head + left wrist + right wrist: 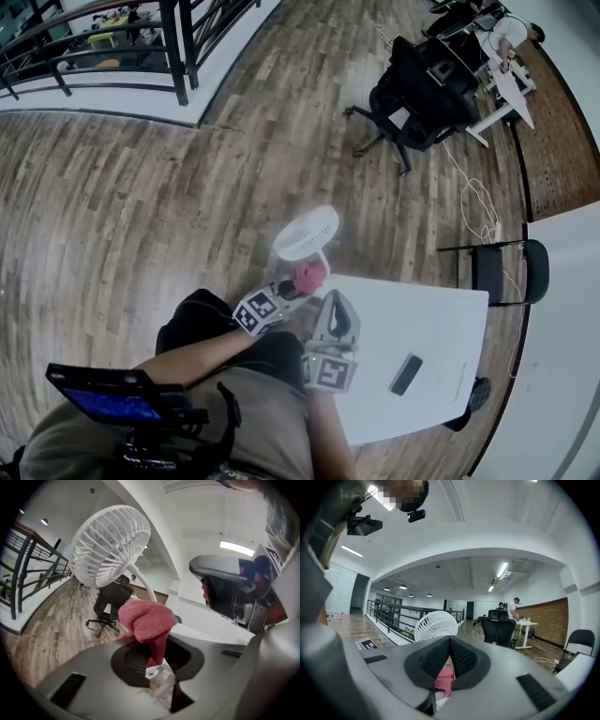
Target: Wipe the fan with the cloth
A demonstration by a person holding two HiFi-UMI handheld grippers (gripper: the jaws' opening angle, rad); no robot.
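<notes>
The white fan (pixel 306 234) stands at the table's far left corner, its round grille tilted; it also shows in the left gripper view (pixel 112 545) and the right gripper view (pixel 436 625). My left gripper (pixel 292 287) is shut on a pink cloth (pixel 308 274), which bunches up above the jaws (pixel 145 623) just below the fan head, apart from the grille. My right gripper (pixel 330 298) is beside it on the right, jaws shut (pixel 449 656) with nothing held. A strip of the pink cloth (pixel 444 680) shows through the slit under its tips.
The white table (pixel 441 319) carries a dark phone (pixel 406 374). A black folding chair (pixel 511 272) stands at its far right, and a black office chair (pixel 412 94) farther off on the wood floor. A railing (pixel 178 47) runs at the far left. People stand at a distant desk (pixel 515 609).
</notes>
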